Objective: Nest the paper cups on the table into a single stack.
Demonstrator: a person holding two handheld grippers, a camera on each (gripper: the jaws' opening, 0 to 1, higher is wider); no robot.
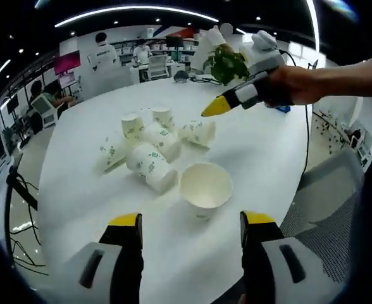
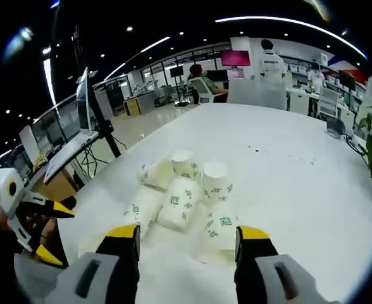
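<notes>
paper cups [image 1: 157, 145] lie scattered just ahead of the left gripper [image 1: 191, 223] and right gripper [image 2: 186, 235], both spread wide, grasping nothing.

I could read no text; the green prints on the paper cups [image 2: 181, 206] were too blurred.

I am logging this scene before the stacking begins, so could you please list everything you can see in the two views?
paper cups: about seven, white with green print, clustered mid-table; most lie tipped, one has its mouth toward the left gripper view
table: one, white, round
potted plant: one, green, table's far edge
left gripper: one, yellow-tipped, open, empty
right gripper: one, yellow-tipped, open over the cups
hand: one, holding the right gripper
</notes>
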